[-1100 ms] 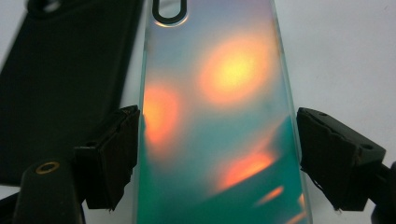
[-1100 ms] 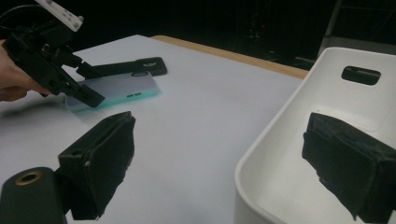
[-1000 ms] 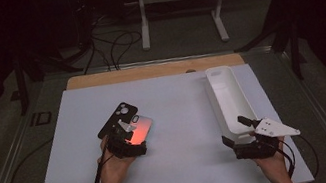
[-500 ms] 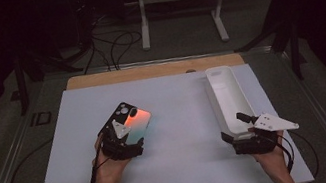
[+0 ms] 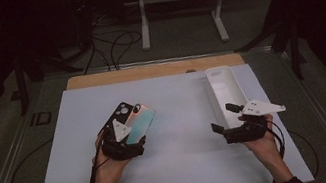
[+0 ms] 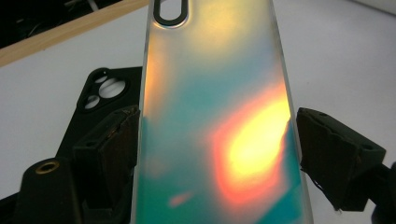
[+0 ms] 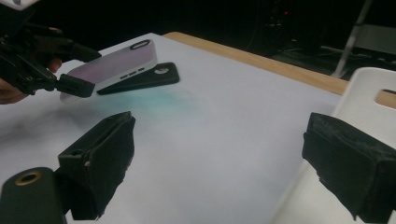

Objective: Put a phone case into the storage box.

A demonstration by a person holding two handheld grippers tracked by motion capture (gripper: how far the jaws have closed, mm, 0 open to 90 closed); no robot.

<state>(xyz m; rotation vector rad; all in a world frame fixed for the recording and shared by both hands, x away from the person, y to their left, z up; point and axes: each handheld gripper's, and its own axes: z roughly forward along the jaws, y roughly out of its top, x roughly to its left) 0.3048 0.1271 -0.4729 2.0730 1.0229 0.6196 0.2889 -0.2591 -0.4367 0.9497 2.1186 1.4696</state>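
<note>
The left tool (image 5: 124, 128) holds an iridescent phone case (image 5: 139, 124) across its width, one jaw on each long edge, and the case is tilted up off the white desk (image 5: 185, 169), its far end above a black case (image 5: 121, 111) that lies flat beneath it. In the left gripper view the left pad sits against the case's edge, while the right pad seems a shade off the other edge, so the hold looks light. The right tool (image 5: 220, 118) stands wide open with nothing between its jaws, beside the near end of a white tray (image 5: 226, 91) on the right of the desk. The step in hand seems to be lifting the case clear and carrying it, likely toward the tray. To do it well, keep the squeeze steady on the thin edges, since the glossy shell may slip or flex if pinched harder. Lift the far end fully free of the black case before moving sideways, so it isn't dragged along. Keep the case near level.
</note>
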